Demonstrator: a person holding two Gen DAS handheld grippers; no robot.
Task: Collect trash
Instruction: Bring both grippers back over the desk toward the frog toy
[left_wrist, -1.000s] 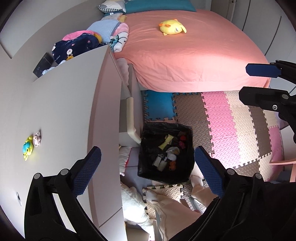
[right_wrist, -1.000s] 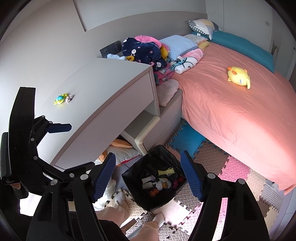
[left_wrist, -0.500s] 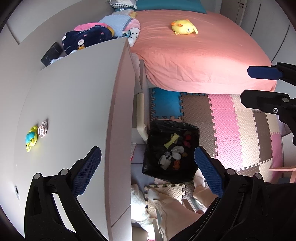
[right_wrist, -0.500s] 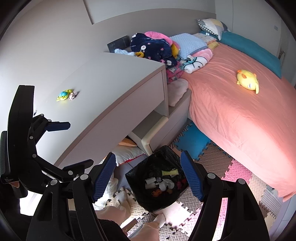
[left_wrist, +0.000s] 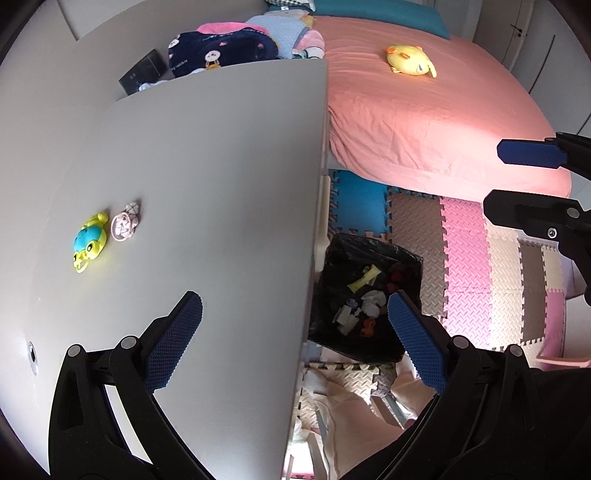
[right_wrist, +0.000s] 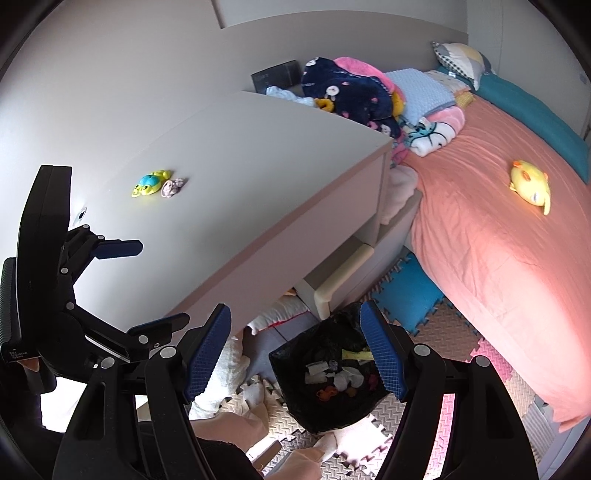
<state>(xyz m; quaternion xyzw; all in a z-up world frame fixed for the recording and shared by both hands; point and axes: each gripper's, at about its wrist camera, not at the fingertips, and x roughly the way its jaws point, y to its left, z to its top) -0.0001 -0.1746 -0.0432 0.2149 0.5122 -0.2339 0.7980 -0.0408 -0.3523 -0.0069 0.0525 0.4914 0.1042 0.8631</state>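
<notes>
A small crumpled pinkish scrap (left_wrist: 125, 223) (right_wrist: 173, 187) lies on the grey desk top (left_wrist: 221, 166) beside a yellow and blue turtle toy (left_wrist: 88, 245) (right_wrist: 149, 182). A bin lined with a black bag (left_wrist: 369, 245) (right_wrist: 314, 417) stands on the floor by the desk's edge and holds several bits of trash. My left gripper (left_wrist: 293, 306) (right_wrist: 147, 288) hangs open and empty above the desk edge, well short of the scrap. My right gripper (right_wrist: 295, 317) (left_wrist: 509, 184) is open and empty too, above the bin.
A pink bed (left_wrist: 424, 122) with a yellow plush (left_wrist: 408, 61) fills the right. Folded clothes (right_wrist: 351, 92) and a dark box (right_wrist: 277, 75) sit behind the desk. Coloured foam mats (left_wrist: 465, 258) cover the floor. A person's legs show at the bottom.
Both grippers have slid sideways over the desk; its top now fills more of the left wrist view and the scrap and toy sit closer. Jaws stay as wide as before.
</notes>
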